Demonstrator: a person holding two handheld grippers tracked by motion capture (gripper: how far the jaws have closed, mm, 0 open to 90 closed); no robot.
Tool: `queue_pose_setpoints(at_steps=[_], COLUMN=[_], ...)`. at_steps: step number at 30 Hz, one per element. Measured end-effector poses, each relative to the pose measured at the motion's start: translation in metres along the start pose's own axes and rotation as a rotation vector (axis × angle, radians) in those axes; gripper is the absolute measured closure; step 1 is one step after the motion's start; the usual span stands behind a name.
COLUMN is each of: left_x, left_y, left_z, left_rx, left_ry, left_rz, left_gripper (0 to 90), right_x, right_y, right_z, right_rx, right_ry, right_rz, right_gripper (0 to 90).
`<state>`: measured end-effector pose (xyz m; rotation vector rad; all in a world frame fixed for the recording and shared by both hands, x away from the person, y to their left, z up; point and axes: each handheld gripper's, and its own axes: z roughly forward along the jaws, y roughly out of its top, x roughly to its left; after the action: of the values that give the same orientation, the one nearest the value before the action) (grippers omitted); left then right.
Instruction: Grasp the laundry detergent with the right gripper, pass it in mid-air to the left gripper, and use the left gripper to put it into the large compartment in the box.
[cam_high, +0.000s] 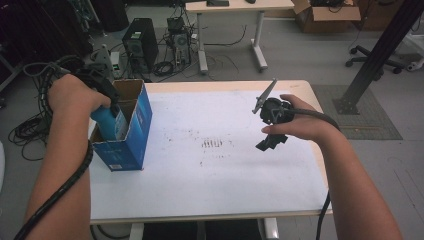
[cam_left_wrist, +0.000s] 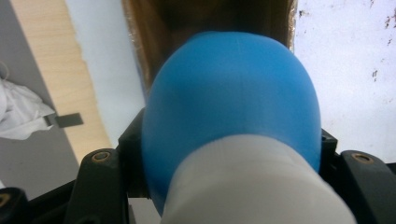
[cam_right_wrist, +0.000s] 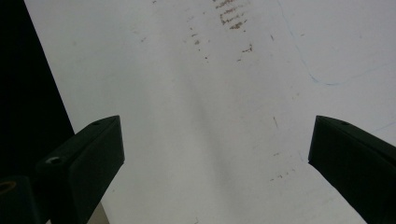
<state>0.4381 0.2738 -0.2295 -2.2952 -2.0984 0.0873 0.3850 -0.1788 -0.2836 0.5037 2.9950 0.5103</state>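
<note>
One blue-and-white plastic bottle (cam_left_wrist: 233, 121), smooth, rigid, probably light and somewhat slippery, pinched at its rounded shoulder by the left hand-held gripper (cam_high: 107, 107), partway inside the open blue carton (cam_high: 131, 130) on the surface (cam_high: 225, 170); right hand-held gripper (cam_high: 272, 130) spread, empty.

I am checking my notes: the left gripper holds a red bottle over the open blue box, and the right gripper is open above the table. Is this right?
Not quite. The bottle in the left gripper is blue with a white part, not red, as the left gripper view shows. The rest stands: it is over the open blue box, and the right gripper is open above the table.
</note>
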Motion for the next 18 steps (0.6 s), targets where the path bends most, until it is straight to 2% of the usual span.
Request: queue_pose_setpoints(at_steps=[3,18], left_x=[0.000,-0.001], left_y=[0.002,0.009], left_z=[0.007,0.045], left_rx=[-0.017,0.007], left_ry=[-0.003,0.007], left_rz=[-0.004,-0.003], left_gripper=[38.3,38.3], right_x=[0.001,0.006], right_y=[-0.001,-0.005], right_z=[0.001,0.001], right_rx=[-0.009,-0.027], right_ry=[-0.001,-0.008], right_rz=[-0.001,0.005], right_gripper=[3.5,3.5])
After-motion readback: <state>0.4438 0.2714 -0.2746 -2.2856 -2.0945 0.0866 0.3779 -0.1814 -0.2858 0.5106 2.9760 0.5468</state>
